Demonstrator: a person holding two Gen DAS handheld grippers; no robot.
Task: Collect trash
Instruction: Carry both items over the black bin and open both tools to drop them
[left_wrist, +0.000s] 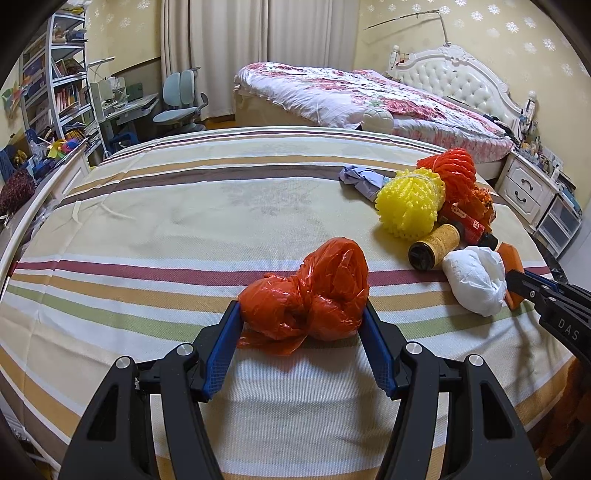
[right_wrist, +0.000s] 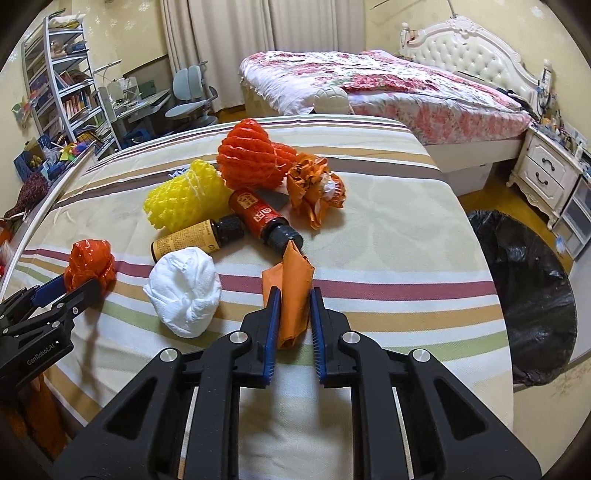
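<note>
Left gripper (left_wrist: 301, 317) pinching red plastic bag (left_wrist: 314, 295); right gripper (right_wrist: 293, 308) pinching orange wrapper (right_wrist: 291, 291). Pile (right_wrist: 229, 195) remains mid-bedspread (right_wrist: 388, 229); bin bag (right_wrist: 532, 295) beyond right edge, contents unseen. Early stage.

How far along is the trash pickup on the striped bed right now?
Nothing visibly binned yet; the black-lined bin contents are hidden. In hand: the left gripper brackets the red plastic bag, and the right gripper brackets the orange wrapper. Left: white tissue wad, two bottles, yellow foam net, red foam net.
</note>
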